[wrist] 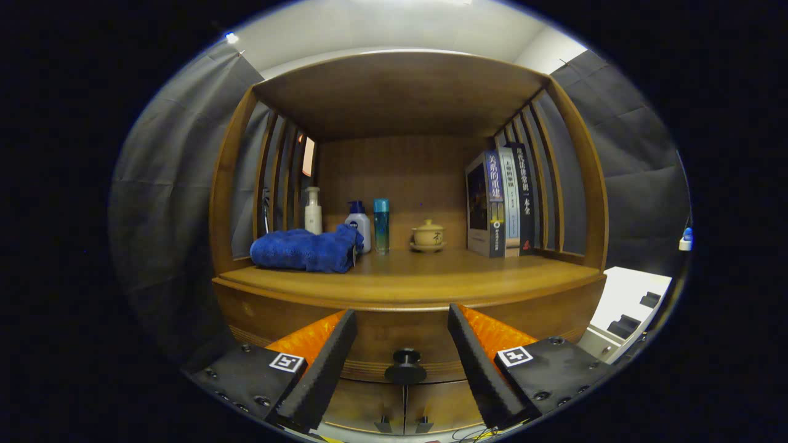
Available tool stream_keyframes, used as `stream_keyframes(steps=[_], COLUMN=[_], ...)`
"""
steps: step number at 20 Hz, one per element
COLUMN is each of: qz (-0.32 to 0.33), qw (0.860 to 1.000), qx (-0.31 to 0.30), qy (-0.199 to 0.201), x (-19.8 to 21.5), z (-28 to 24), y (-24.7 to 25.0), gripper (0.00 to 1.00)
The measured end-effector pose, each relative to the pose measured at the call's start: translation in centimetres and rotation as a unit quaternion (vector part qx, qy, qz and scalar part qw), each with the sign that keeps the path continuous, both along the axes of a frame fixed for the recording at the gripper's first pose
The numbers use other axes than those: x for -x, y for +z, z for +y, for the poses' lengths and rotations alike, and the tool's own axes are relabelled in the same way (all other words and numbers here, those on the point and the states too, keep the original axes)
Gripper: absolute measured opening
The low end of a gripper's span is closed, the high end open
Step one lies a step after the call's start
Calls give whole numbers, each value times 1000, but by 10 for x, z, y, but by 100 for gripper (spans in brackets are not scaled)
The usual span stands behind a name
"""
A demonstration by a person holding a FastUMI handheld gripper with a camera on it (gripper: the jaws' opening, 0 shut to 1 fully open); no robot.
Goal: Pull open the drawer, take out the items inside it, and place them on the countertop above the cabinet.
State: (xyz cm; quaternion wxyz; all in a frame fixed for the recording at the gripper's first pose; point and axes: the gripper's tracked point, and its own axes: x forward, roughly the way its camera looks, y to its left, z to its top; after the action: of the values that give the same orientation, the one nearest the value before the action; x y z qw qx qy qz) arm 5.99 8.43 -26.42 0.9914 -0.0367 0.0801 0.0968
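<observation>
- The task stands at its very start, as far as I can judge: the drawer (403, 344) under the surface (406, 280) looks fully shut, its curved front flush with the cabinet body.
- The tongs (403, 341) are spread wide apart and grip nothing. The drawer's dark round knob (406, 367) sits between the two fingers, clear of both.
- The knob is centred in the gap, so the tongs seem lined up to close on it. That grasp is not yet made.
- Whatever the drawer holds is hidden behind its closed front; I cannot tell what or how many items wait inside.
- The surface above the cabinet already carries other things. A folded blue towel (305, 249) lies toward one side, with a white pump bottle (313, 211), a white bottle with a blue cap (358, 225) and a slim teal bottle (381, 225) behind and beside it.
- A small lidded ceramic cup (428, 235) on a saucer stands near the middle, and a row of upright books (502, 203) stands at the other side.
- The front strip of the surface, between the towel and the books, is bare and looks like the likeliest room for setting things down.
- Everything remains to be done: closing on the knob, pulling the drawer out, lifting out each item and placing it up top.
</observation>
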Motion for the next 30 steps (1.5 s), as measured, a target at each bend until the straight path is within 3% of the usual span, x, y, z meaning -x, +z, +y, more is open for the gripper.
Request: stream_keyframes(steps=[8, 15, 19, 24, 30], qz=[24, 44, 66, 72, 79], qw=[999, 998, 997, 997, 996], qx=[-18, -43, -25, -37, -35], qy=[-12, -10, -14, -21, -36], x=[-17, -16, -15, -12, 0], z=[-14, -16, -13, -15, -18], y=[-43, -62, -73, -73, -72], gripper=[98, 69, 55, 43, 38])
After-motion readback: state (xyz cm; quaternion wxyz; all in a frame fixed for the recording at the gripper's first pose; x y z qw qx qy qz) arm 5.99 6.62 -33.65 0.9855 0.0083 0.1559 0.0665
